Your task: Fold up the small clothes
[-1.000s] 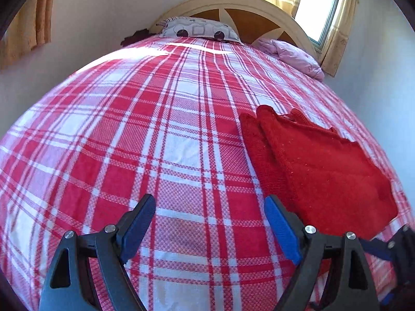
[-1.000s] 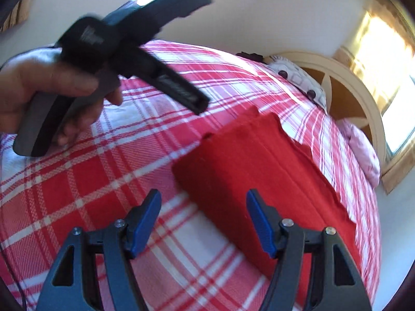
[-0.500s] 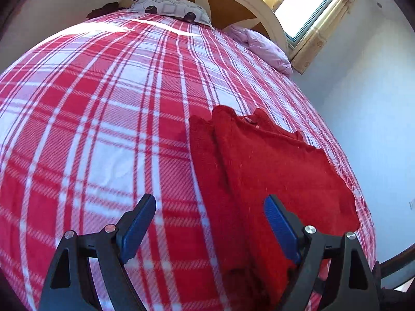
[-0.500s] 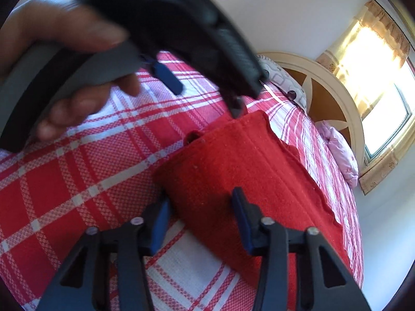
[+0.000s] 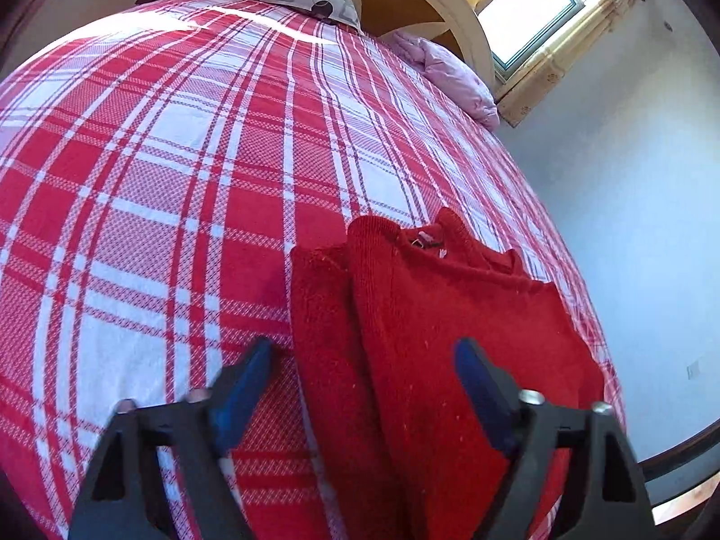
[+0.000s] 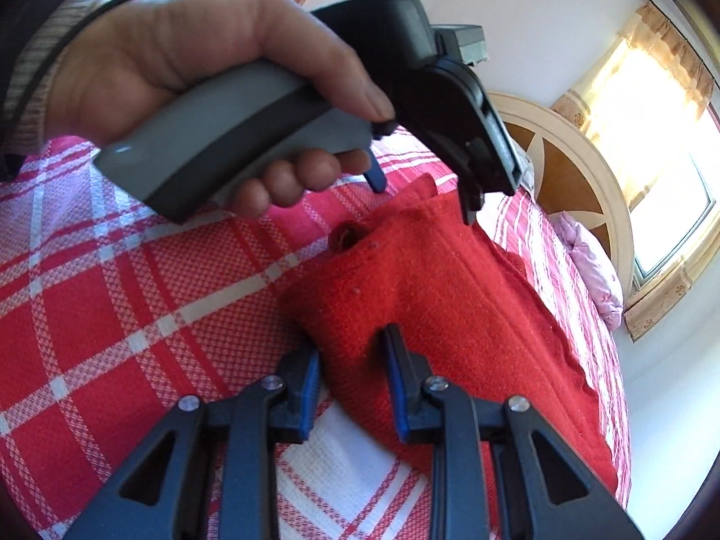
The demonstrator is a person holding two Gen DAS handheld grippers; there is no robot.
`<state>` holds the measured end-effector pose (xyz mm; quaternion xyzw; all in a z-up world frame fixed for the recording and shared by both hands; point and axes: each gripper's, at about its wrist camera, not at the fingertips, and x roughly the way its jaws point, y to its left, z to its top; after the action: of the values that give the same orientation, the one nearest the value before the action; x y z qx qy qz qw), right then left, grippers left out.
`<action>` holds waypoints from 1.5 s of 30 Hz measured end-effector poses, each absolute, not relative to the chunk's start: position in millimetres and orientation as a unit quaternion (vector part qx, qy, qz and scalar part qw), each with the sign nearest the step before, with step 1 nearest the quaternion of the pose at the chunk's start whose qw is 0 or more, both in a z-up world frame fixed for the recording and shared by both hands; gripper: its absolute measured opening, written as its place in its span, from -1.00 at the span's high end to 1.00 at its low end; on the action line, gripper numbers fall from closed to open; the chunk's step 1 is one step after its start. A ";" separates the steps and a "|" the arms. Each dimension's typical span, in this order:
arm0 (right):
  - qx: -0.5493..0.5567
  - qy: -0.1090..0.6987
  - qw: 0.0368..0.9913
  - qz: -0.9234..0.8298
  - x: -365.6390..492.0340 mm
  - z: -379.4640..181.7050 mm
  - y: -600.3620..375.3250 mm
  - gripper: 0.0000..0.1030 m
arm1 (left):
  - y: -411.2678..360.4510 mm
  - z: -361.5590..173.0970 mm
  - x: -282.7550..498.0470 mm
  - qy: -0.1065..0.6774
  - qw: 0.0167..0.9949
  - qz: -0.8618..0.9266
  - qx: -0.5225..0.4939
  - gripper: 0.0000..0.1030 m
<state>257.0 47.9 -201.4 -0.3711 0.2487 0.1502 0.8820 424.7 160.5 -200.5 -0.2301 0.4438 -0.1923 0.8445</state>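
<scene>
Both grippers at the near hem of the red sweater, readying the lengthwise fold.

The red knit sweater lies flat on the red-and-white plaid bedspread, near the bed's right edge, collar toward the headboard, with one side already turned in along its left. The right gripper has its blue-padded fingers narrowed around the near corner of the hem, with cloth bunched between them; whether the pinch is fully made, I cannot tell. The left gripper hovers just over the hem's other end, fingers wide, with nothing in them. The step in hand looks like gripping the bottom edge. Next, the left gripper should probably drop and close on its corner; then both should lift together and carry the hem toward the collar, level, so the layers stay aligned.
</scene>
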 end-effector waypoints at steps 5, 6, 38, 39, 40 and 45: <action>-0.374 0.247 0.881 0.149 254.0 -202.3 50.8 0.66 | 163.4 -203.7 428.2 0.444 0.837 -0.199 -0.250 0.68; -0.372 0.248 0.882 0.150 253.5 -201.9 50.9 0.70 | 164.0 -202.8 427.1 0.443 0.838 -0.196 -0.253 0.70; 0.016 0.225 0.961 0.159 240.5 -106.4 -153.2 0.81 | 15.5 -79.0 424.7 0.381 0.837 -0.298 -0.257 0.73; 0.026 0.226 0.961 0.157 239.9 -106.6 -159.9 0.81 | 6.6 -78.6 426.4 0.383 0.836 -0.302 -0.252 0.73; 0.034 0.227 0.961 0.153 239.5 -107.1 -165.9 0.81 | -4.6 -78.9 428.7 0.386 0.835 -0.307 -0.244 0.73; 0.088 0.241 0.958 0.128 237.1 -117.7 -202.8 0.81 | -45.0 -88.8 436.3 0.406 0.825 -0.325 -0.221 0.73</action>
<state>237.1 -202.8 -117.7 0.0879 0.2410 0.1284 0.9580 436.3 -45.0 -88.8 -0.2212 0.4063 -0.3252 0.8248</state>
